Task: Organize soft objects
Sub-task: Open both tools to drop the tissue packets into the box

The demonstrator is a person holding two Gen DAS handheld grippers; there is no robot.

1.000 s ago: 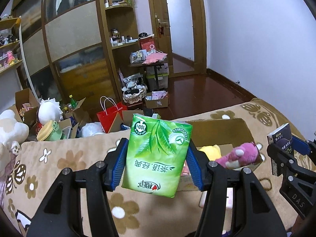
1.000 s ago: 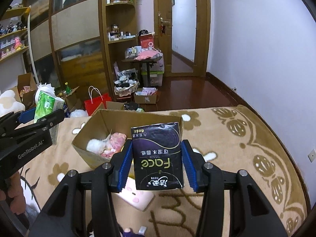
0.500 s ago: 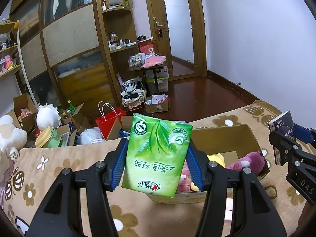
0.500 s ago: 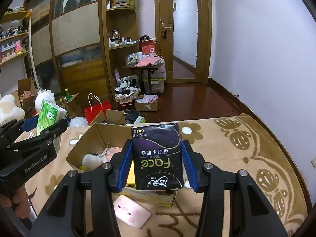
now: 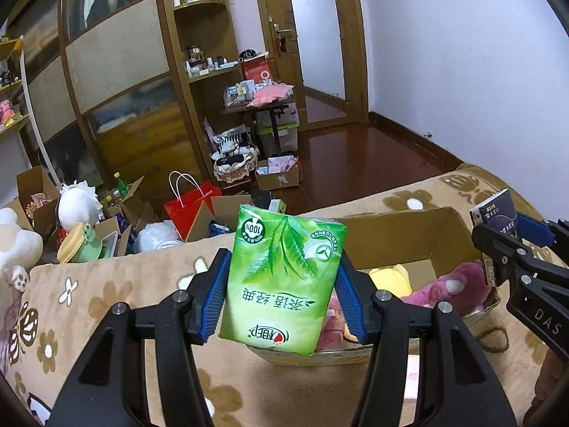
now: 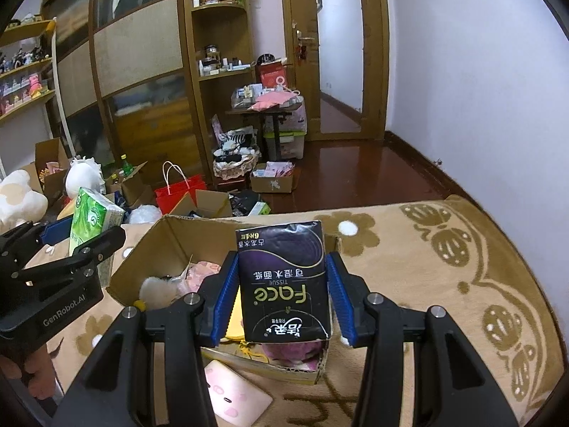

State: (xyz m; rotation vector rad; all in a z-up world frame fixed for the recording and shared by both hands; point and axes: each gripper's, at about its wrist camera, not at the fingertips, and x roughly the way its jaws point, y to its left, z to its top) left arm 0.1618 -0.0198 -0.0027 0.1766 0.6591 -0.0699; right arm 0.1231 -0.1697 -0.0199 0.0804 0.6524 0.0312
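Observation:
My left gripper (image 5: 282,291) is shut on a green tissue pack (image 5: 284,281), held upright over the near-left rim of an open cardboard box (image 5: 402,238). My right gripper (image 6: 281,297) is shut on a black tissue pack (image 6: 284,284), which hangs above the same cardboard box (image 6: 142,267). Inside the box lie a pink plush (image 5: 455,284), a yellow plush (image 5: 389,277) and a white furry toy (image 6: 156,290). Each gripper shows in the other's view: the right gripper (image 5: 498,235) at the right edge, the left gripper (image 6: 81,235) at the left.
The box stands on a tan flowered blanket (image 6: 426,284). A pink soft pad (image 6: 234,395) lies before the box. Beyond the blanket's far edge are a red bag (image 5: 192,206), open cartons, white plush toys (image 5: 76,203) and wooden shelving.
Both grippers, still holding their packs, have moved toward the box and sunk slightly; the box looms larger and sits right under the packs now.

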